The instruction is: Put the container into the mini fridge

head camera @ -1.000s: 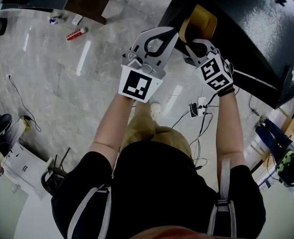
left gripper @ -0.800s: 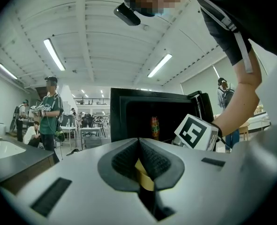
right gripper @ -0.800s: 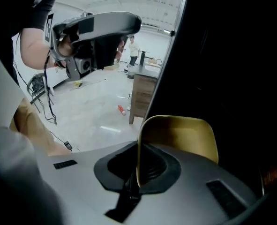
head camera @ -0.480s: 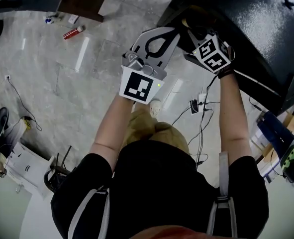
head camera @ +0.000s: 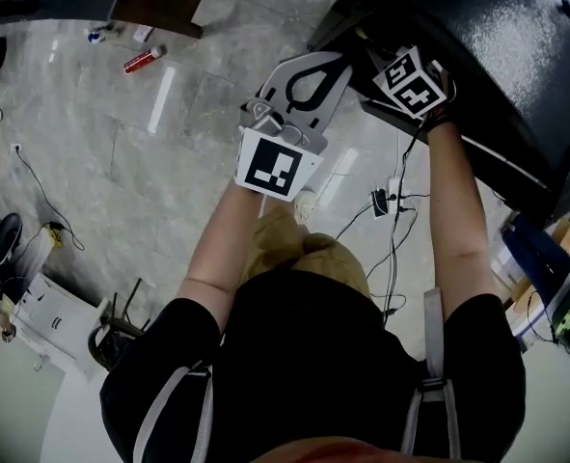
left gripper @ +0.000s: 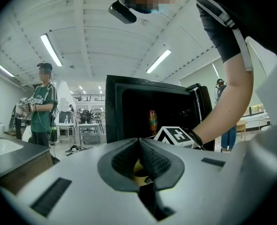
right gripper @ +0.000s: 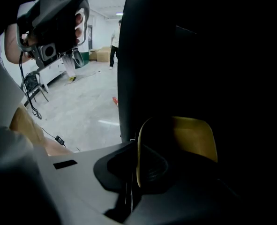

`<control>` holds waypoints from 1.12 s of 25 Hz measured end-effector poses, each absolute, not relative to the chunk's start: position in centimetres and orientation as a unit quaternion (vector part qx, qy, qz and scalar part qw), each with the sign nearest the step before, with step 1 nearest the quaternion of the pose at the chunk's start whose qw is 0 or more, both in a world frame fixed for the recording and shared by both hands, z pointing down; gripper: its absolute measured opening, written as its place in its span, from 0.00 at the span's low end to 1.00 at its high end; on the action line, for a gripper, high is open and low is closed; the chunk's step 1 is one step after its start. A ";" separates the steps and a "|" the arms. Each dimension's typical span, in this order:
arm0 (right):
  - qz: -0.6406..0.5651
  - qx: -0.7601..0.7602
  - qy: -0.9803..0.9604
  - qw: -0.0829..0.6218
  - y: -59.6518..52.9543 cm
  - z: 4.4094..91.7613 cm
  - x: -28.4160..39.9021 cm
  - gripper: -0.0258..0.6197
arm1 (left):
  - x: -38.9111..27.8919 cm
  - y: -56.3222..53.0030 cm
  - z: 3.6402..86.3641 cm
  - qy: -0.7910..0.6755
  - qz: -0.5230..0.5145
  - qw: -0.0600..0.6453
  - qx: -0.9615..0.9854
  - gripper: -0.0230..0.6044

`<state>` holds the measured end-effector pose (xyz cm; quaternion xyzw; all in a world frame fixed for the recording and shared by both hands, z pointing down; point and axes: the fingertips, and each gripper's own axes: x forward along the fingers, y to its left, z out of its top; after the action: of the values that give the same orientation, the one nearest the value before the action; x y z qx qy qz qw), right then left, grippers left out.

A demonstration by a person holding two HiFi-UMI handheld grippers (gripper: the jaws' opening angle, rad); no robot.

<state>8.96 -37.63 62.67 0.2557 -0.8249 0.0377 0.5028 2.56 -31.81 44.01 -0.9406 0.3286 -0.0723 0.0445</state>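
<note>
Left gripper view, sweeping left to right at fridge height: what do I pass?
Bystander in a green shirt → mini fridge's left wall → can inside the fridge → right gripper's marker cube → operator's right forearm.

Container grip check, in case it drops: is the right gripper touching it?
Touching: right gripper view shows the right gripper shut on the rim of the container.

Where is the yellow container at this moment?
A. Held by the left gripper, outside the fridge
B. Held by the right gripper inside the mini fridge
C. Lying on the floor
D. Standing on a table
B: the right gripper view shows the right gripper shut on the yellow container, with the dark interior of the mini fridge around them.
</note>
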 end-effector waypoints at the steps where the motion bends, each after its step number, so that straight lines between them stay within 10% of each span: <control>1: 0.039 0.257 -0.823 0.505 -37.8 62.9 9.1 0.10 | 2.6 -31.8 44.1 0.329 -0.072 0.044 -0.941 0.08; 28: 0.043 0.258 -0.809 0.526 -39.1 65.7 10.4 0.10 | 3.6 -32.1 44.2 0.312 -0.058 0.026 -0.948 0.08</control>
<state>10.42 -39.15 65.75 0.2579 -0.8090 0.0429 0.5264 3.61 -32.11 44.20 -0.9478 0.3124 -0.0579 0.0258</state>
